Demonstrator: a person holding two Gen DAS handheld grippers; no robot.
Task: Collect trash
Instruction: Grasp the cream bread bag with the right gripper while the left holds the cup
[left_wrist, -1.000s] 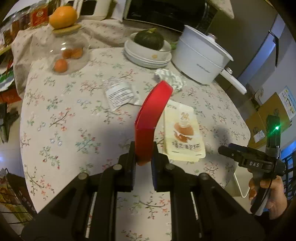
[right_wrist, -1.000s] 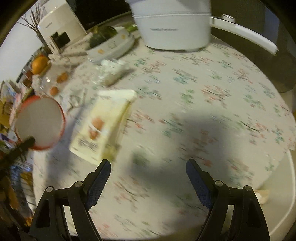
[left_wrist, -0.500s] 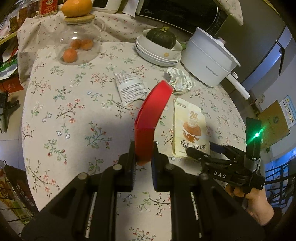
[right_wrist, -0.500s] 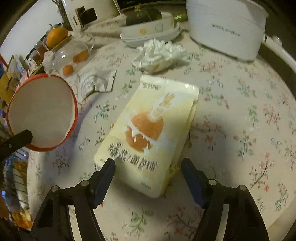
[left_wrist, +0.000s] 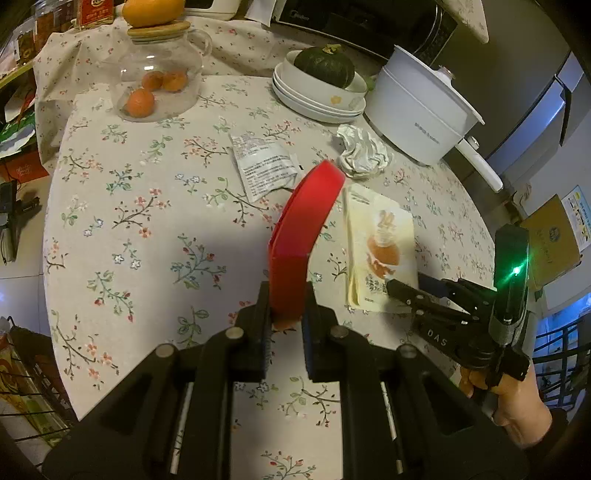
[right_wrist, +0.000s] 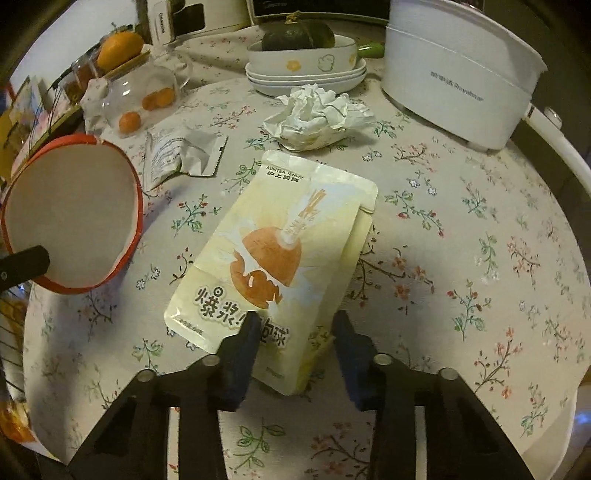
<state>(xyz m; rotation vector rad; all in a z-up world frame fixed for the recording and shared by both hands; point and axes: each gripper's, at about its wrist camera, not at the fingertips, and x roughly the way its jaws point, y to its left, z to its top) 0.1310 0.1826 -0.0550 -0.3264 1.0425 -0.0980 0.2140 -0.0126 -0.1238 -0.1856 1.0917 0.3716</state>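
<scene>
- While pinched narrow on the lower wall of a red paper bowl (left_wrist: 303, 221) with a white inside, aimed steeply down over the floral-cloth counter (right_wrist: 461, 229): left tool (left_wrist: 286, 306).
- Bowl tipped on edge, mouth turned toward the right side; in the right wrist view at 9 o'clock, white inside showing.
- Lying flat mid-counter: pale-yellow glossy snack pouch (right_wrist: 288, 240) printed with an orange ball, near corner between the fingers of the right tool (right_wrist: 295, 325).
- Right tool drawn narrow, jaws just having been closing; one pad over the pouch's printed face, the other just beside its edge at 3 o'clock; pouch flat and uncrumpled, no squeeze showing.
- In the left wrist view, right tool at 4 o'clock, gripped by a hand (left_wrist: 517, 406), green light lit on its body.
- At 12 o'clock of the pouch: crumpled white paper wad (right_wrist: 317, 114), apart from it.
- At 10 o'clock of the pouch: torn white printed sachet (right_wrist: 173, 155), flat on the cloth.
- Farther back: stacked white dishes (right_wrist: 303, 74) carrying a dark green squash (right_wrist: 295, 35) at 12 o'clock, white electric pot (right_wrist: 454, 74) at 1 o'clock, clear glass jar (left_wrist: 159, 81) holding small oranges at 10 o'clock.
</scene>
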